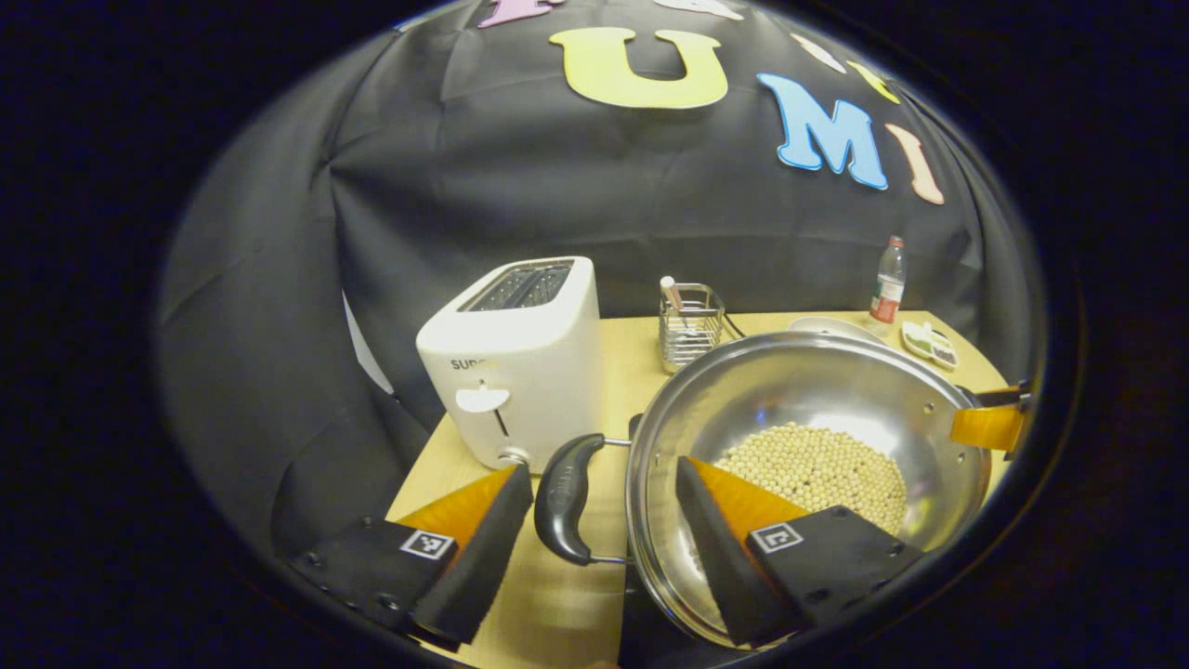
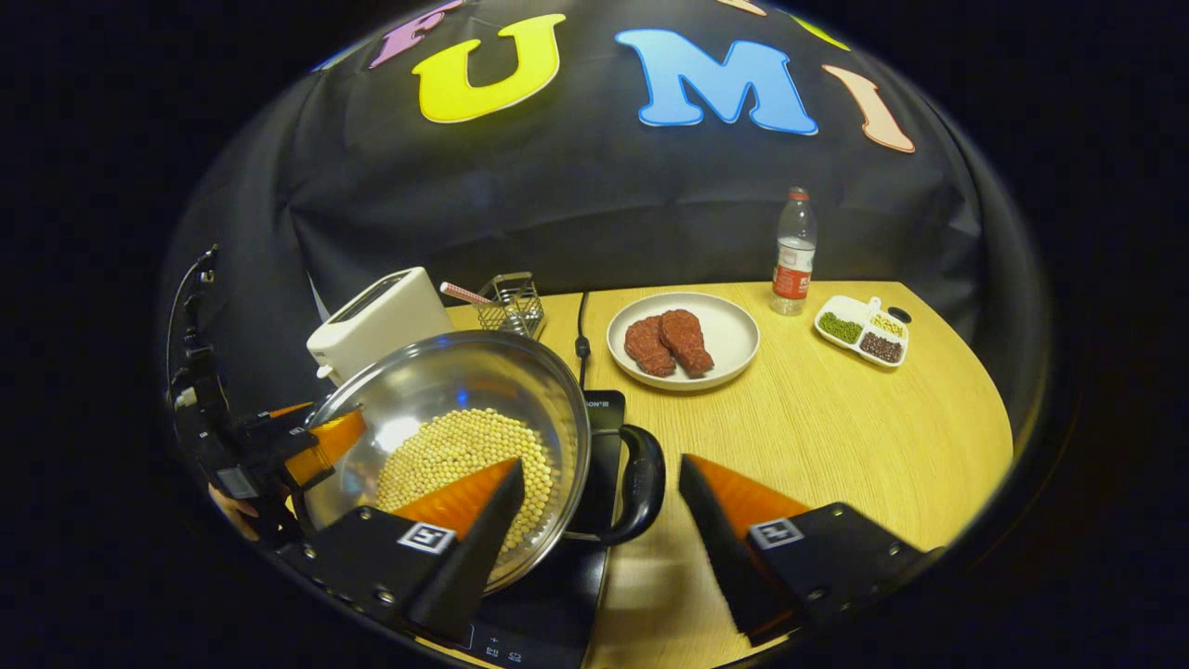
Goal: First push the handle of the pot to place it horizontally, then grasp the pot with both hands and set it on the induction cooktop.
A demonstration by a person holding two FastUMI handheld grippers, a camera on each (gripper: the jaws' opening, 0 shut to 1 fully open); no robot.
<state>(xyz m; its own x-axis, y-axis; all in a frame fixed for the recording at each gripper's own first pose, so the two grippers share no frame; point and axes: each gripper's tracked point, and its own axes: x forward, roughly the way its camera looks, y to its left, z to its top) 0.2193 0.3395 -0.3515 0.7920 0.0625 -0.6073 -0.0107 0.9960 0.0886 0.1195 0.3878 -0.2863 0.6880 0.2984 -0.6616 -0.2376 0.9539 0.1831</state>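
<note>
Straddling: my left gripper [image 1: 602, 466] has its jaws wide, one finger outside the left handle [image 1: 562, 502] and the other over the pot's bowl; nothing pinched.
Right side: my right gripper [image 2: 600, 460] is also spread wide, bracketing the right handle [image 2: 641, 483], one finger above the beans and one over the tabletop [image 2: 836, 437].
Pot [image 1: 808, 400]: steel, shallow, part-filled with pale beans [image 1: 817, 469]. In the right gripper view it sits over the black induction cooktop [image 2: 604, 418]. I cannot tell whether its base is fully down.
Handles: both loops lie flat, at the pot's 9 and 3 o'clock, so the push step looks done.
Step in hand: my reading is the two-handed grip at the cooktop, either taking hold or letting go; the frames don't settle which.
Doing it well: close both jaws together on the handle loops, not the thin rim. Keep the pot level so the beans don't roll out, and centre it on the cooktop before opening.
Neighbours: toaster [image 1: 516, 362] near the pot at 10 o'clock in the left gripper view. In the right gripper view the plate [image 2: 734, 334] of meat is at 1 o'clock, with the bottle [image 2: 792, 246] beyond it.
Risk: uneven closing would tilt or skid the pot toward the toaster.
</note>
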